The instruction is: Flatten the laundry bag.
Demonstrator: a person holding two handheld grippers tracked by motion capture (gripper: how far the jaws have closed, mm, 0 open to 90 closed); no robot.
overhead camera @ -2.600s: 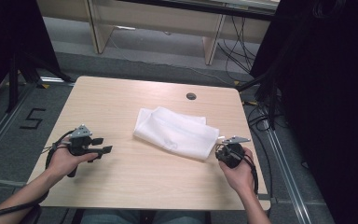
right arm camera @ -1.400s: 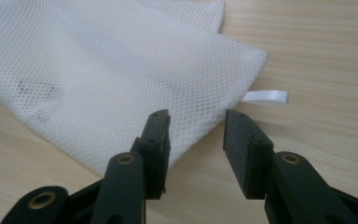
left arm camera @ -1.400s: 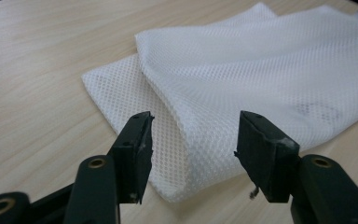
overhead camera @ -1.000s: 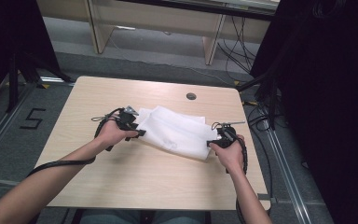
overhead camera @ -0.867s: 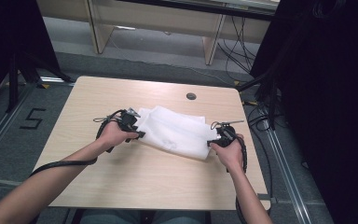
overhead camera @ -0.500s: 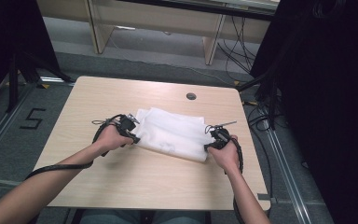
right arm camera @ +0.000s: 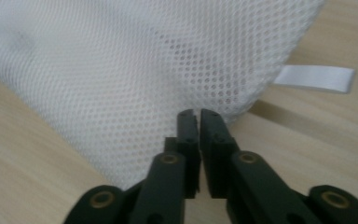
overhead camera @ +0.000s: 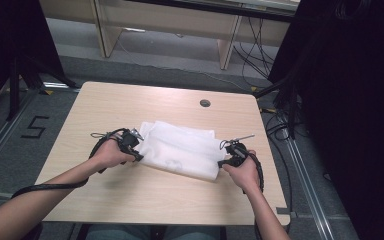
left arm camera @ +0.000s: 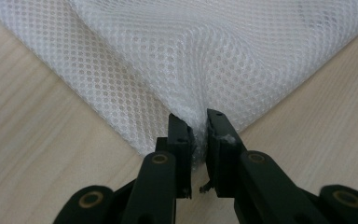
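White mesh cloth (overhead camera: 180,150), folded and lying mid-bench (overhead camera: 130,200), is now pinched at both near corners: the left gripper (overhead camera: 130,145) has been brought in from the bench's left side to the cloth's left corner, and the right gripper (overhead camera: 235,154) is held at the right corner. Both sets of jaws have just been closed, the right then eased slightly, and mesh is seen nipped between each narrow pair in the gripper views. A lift or unfolding is judged ready to begin. How many layers are caught cannot be made out; a white tag (right arm camera: 314,78) beside the cloth is left free.
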